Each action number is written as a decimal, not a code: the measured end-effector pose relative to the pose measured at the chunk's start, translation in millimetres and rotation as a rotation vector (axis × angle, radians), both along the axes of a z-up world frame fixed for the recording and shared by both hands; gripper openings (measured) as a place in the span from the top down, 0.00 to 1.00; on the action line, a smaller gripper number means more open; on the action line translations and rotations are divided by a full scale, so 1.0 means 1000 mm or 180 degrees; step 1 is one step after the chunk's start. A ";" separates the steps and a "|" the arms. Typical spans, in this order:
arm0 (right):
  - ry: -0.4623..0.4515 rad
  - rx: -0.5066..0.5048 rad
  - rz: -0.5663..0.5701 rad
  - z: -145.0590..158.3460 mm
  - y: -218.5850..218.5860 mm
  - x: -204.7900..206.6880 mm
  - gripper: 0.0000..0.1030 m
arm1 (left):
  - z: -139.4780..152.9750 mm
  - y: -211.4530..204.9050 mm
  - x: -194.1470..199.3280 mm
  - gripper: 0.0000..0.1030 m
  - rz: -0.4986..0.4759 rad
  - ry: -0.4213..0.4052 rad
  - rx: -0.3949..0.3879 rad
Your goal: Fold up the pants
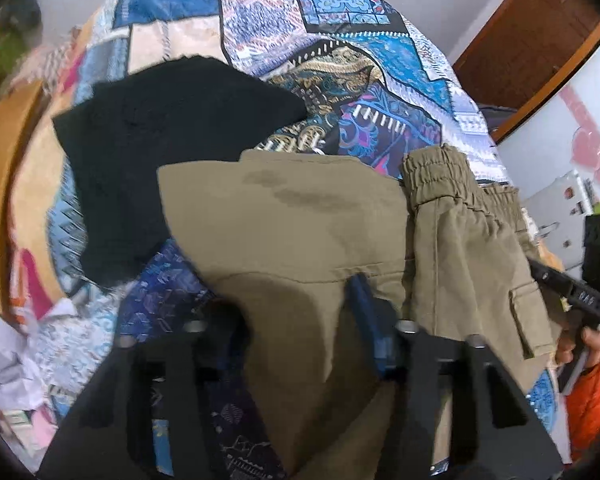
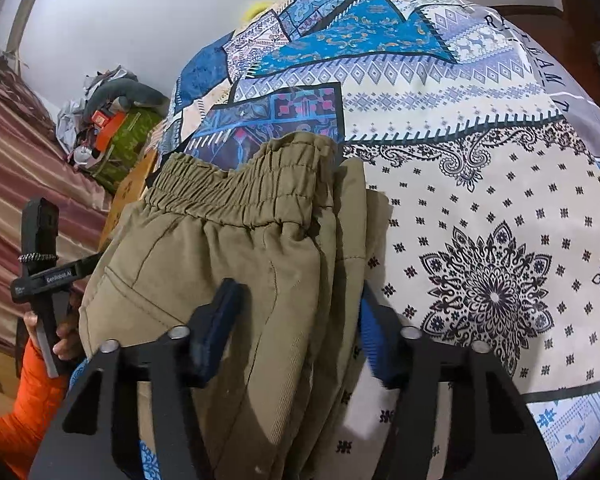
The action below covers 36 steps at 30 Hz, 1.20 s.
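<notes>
Olive-khaki pants [image 1: 300, 232] with an elastic waistband [image 2: 252, 184] lie partly folded on a patterned bedspread [image 1: 340, 40]. My left gripper [image 1: 296, 316] grips the fabric of a leg; only its right blue pad [image 1: 364, 308] shows, the left one is under cloth. My right gripper [image 2: 296, 320] holds the stacked layers below the waistband between its blue pads [image 2: 220, 312], jaws fairly wide around the thick bundle. The right gripper also shows in the left wrist view [image 1: 572, 292], and the left gripper in the right wrist view [image 2: 44, 272].
A black garment [image 1: 160, 152] lies on the bed left of the pants. Crumpled paper [image 1: 12, 360] sits at the lower left. A wooden door [image 1: 540, 40] and clutter [image 2: 112, 128] border the bed. The bedspread [image 2: 480, 200] stretches to the right.
</notes>
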State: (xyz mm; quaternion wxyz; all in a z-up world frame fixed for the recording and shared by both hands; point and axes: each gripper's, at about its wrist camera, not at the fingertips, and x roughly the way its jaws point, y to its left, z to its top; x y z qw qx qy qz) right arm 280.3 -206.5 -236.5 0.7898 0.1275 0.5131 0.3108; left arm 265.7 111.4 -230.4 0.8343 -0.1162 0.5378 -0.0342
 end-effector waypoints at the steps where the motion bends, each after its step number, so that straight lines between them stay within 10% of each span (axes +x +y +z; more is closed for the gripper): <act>1: -0.0006 0.0012 -0.0003 0.001 0.000 0.000 0.68 | 0.002 -0.001 0.000 0.80 -0.0033 -0.0009 -0.0010; 7: -0.0282 -0.0061 0.0000 0.020 0.007 -0.004 0.87 | 0.030 -0.008 -0.003 0.93 -0.0045 -0.0226 0.0290; 22: -0.1277 -0.0120 0.0245 0.117 0.068 0.014 0.90 | 0.125 0.026 -0.008 0.94 0.0124 -0.0993 0.0687; 36: -0.1500 -0.0027 0.0589 0.122 0.192 0.074 0.90 | 0.107 0.131 0.032 0.94 0.0678 -0.0820 0.1036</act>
